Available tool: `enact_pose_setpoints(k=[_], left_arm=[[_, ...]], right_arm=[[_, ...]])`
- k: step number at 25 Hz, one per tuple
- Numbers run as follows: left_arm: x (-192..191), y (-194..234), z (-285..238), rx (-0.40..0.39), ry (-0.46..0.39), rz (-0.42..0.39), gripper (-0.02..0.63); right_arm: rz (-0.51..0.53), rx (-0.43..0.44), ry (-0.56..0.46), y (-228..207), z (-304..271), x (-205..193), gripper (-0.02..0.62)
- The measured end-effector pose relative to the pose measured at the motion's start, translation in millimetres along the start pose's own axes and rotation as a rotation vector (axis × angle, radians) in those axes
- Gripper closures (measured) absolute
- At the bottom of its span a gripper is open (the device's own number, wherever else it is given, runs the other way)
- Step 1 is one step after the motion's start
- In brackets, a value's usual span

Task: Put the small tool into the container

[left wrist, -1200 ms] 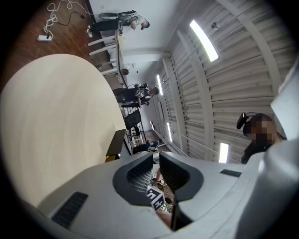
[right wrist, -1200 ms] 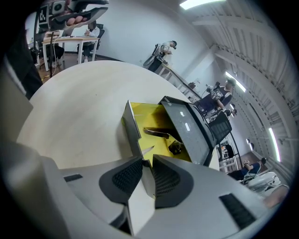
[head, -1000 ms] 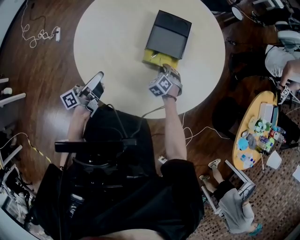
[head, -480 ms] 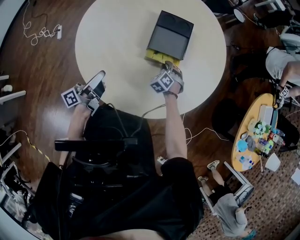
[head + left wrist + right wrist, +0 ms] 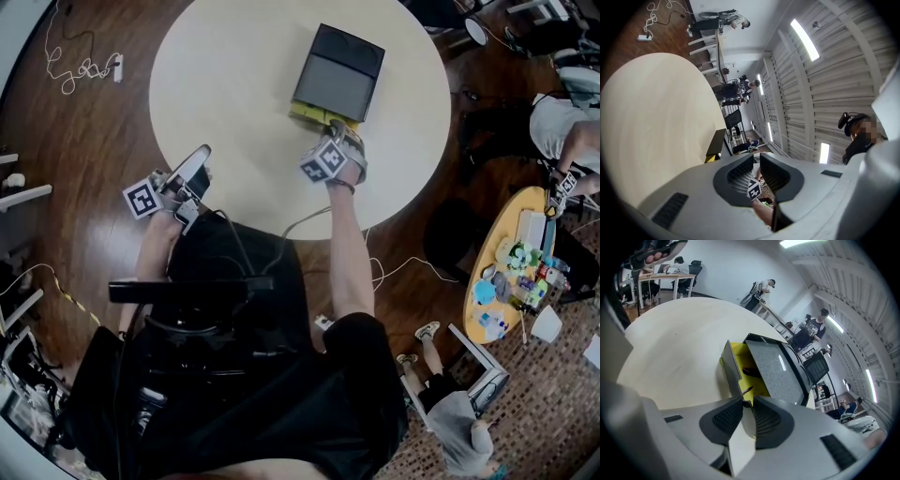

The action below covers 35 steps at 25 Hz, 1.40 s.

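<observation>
A dark box [image 5: 337, 70] sits on the round table [image 5: 234, 112], out toward 1 o'clock. Its yellow drawer [image 5: 309, 114] sticks out a little at the 6 o'clock side, facing the person.

The right gripper [image 5: 334, 129] is at the drawer. Its jaws are pinched on the drawer's front wall [image 5: 732, 364], which stands up thin between them. Inside the drawer lies the tool [image 5: 750, 372], small and dark, on the yellow floor close under the box lid. Nothing is touching it. Another small dark bit pokes up right by the jaw tips, but I can't tell what it is.

The left gripper [image 5: 199, 159] hangs at the table's edge at about 8 o'clock, well away from the box. Its jaws are a little apart with nothing between them.
</observation>
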State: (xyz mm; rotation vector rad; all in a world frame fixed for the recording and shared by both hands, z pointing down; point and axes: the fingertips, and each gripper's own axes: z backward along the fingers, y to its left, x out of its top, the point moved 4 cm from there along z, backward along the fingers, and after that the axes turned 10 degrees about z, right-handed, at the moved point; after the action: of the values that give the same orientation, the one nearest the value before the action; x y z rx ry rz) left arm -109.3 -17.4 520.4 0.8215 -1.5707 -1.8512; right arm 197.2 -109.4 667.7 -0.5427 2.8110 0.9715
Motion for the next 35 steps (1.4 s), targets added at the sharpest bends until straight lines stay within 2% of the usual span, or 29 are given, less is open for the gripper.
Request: enact_pose_setpoints(k=[13, 35], left_arm=[[1.7, 1.2, 2.2, 0.006, -0.002, -0.001, 0.565], [1.8, 2.3, 3.8, 0.005, -0.008, -0.005, 0.565]], right_arm=[[0.004, 0.002, 0.01, -8.0, -6.5, 2.7, 0.522], [0.036, 0.095, 0.045, -19.1, -12.8, 5.2, 0.52]])
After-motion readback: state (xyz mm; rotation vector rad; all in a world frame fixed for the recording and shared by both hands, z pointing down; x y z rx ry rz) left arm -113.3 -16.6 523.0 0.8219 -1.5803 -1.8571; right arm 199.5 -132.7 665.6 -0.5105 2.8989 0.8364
